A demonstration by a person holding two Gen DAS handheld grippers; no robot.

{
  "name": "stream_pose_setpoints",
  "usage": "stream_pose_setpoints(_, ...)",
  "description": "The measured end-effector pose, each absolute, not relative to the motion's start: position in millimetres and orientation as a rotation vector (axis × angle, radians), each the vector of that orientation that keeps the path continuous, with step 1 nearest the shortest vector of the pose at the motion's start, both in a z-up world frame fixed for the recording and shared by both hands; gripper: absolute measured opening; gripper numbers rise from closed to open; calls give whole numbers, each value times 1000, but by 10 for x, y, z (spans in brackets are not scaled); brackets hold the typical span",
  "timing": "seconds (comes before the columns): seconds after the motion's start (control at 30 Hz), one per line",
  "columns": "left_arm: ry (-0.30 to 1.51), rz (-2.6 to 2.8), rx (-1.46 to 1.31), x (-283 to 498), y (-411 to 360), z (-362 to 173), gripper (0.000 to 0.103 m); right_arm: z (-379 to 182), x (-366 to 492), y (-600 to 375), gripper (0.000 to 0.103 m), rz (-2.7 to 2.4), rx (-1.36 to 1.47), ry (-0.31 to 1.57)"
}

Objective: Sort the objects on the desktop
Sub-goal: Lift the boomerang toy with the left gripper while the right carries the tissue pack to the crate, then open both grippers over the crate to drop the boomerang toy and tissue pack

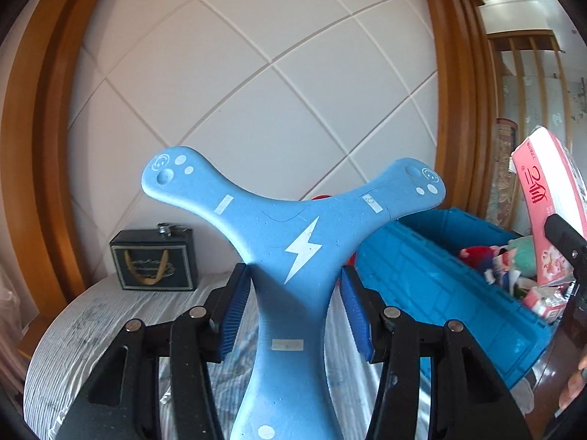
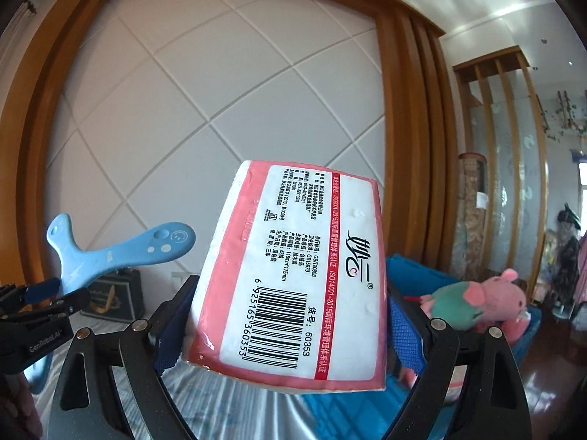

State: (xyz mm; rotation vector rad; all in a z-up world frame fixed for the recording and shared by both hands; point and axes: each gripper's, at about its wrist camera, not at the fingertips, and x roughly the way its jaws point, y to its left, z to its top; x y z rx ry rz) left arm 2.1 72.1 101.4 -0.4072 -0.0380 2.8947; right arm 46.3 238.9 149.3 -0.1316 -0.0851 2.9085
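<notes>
The blue foam boomerang [image 1: 290, 256] fills the left wrist view, its lower arm cut off by the frame; the left gripper [image 1: 295, 304] clamps its stem, jaws half closed. The right gripper [image 2: 282, 326], jaws wide, holds a pink tissue pack [image 2: 293, 275] (hiding much of the blue crate [image 1: 440, 275] behind).

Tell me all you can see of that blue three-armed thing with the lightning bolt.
The blue boomerang looks like matte foam, flat, with three rounded arms. A white lightning bolt marks its centre; white dots and a smiley sit near the arm tips, with pale rectangular patches along the arms. It is held up in the air, one arm clamped between the ribbed blue pads of the left gripper, the other two spreading upward before the white quilted wall. Nothing else touches it.
</notes>
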Motion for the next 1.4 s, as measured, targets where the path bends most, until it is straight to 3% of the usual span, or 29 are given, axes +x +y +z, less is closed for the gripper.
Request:
stream_pose_setpoints(0.27,-30,2800,-290,238,2513,1264,49,1729,748,4083,92,2837,-54,-64)
stream_pose_setpoints(0.5,15,2757,-411,162,3893,1280,49,1801,628,5371,92,2843,-149,-135)
stream_pose_setpoints(0.7,126,2757,-643,-144,4526,1098,49,1569,366,5778,92,2942,-279,-143)
stream_pose_setpoints(0.83,153,2731,-837,-450,4715,891,50,1312,-93,5938,92,3043,-528,-97)
stream_pose_setpoints(1.0,136,2781,-844,-510,4712,907,51,1108,-503,5999,92,3047,-711,-141)
stream_pose_setpoints(1.07,153,2799,-836,-502,4702,932,56,1076,-586,6027,93,3056,-736,-154)
stream_pose_setpoints(1.13,143,2814,-796,-418,4681,973,70,1064,-560,6009,94,3058,-742,-161)
stream_pose_setpoints(1.2,135,2828,-750,-349,4620,1017,79,1050,-505,6032,101,3065,-733,-171)
stream_pose_setpoints(1.33,114,2864,-683,-138,4515,1112,83,1043,-333,6063,103,3064,-692,-215)
stream_pose_setpoints(1.4,103,2881,-660,-39,4454,1141,90,1033,-258,6092,103,3076,-694,-210)
